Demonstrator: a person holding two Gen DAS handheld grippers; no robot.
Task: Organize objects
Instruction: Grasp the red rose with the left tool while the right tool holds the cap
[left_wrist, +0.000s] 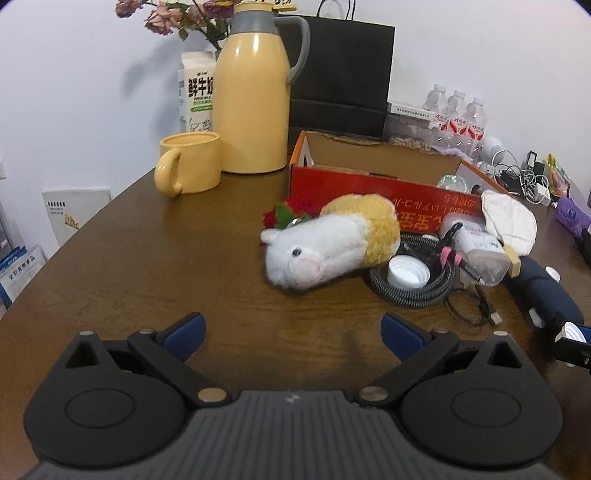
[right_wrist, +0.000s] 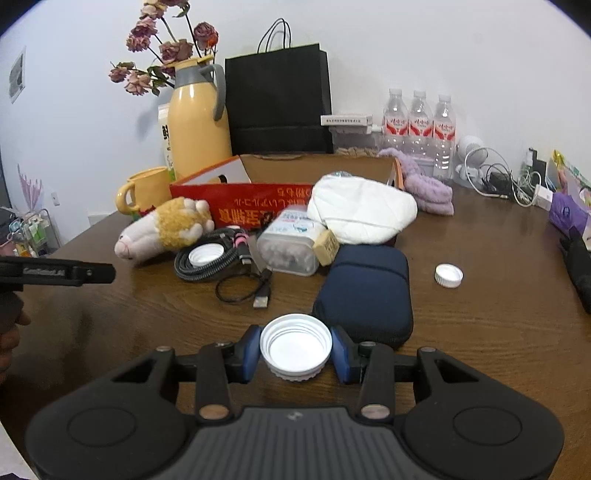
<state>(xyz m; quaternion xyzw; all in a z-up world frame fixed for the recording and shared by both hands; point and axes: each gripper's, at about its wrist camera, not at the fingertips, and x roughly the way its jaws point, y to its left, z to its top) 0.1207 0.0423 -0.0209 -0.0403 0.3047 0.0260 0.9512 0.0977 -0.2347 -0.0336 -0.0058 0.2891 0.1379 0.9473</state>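
Right wrist view, lower centre: right gripper clamping white cap (hollow up); left gripper gaping wide, holding nothing.

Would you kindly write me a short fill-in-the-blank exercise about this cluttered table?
1. The right gripper is shut on a white ____.
2. The left gripper has its jaws ____.
3. Another cap lies inside the coiled ____.
4. The plush toy lies in front of the red ____.

Missing words: cap; open; cable; box
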